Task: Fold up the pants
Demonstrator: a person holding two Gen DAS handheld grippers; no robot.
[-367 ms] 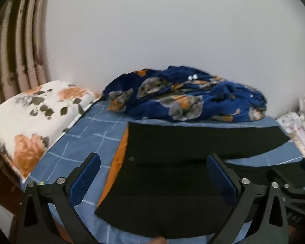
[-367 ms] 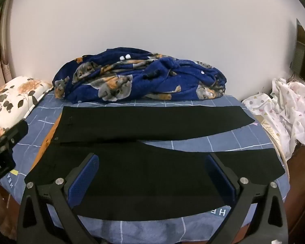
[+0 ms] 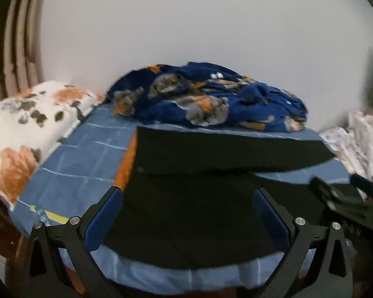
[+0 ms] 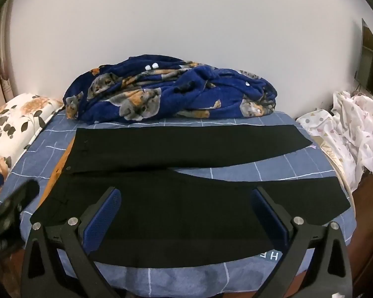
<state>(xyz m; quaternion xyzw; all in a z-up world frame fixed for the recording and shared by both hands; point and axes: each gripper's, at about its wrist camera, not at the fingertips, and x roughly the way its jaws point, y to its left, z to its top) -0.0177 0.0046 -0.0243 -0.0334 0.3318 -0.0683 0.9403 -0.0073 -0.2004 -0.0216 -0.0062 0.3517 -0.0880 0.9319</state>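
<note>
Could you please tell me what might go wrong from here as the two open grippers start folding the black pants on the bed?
The near leg of the black pants lies close to the bed's front edge, so a tug might drag it off. The right gripper and left gripper might pinch the blue checked sheet along with the cloth.

The black pants (image 4: 161, 171) are lying flat and unfolded across the blue checked bedsheet (image 4: 273, 171), waistband toward the left, both legs spreading apart toward the right.
</note>
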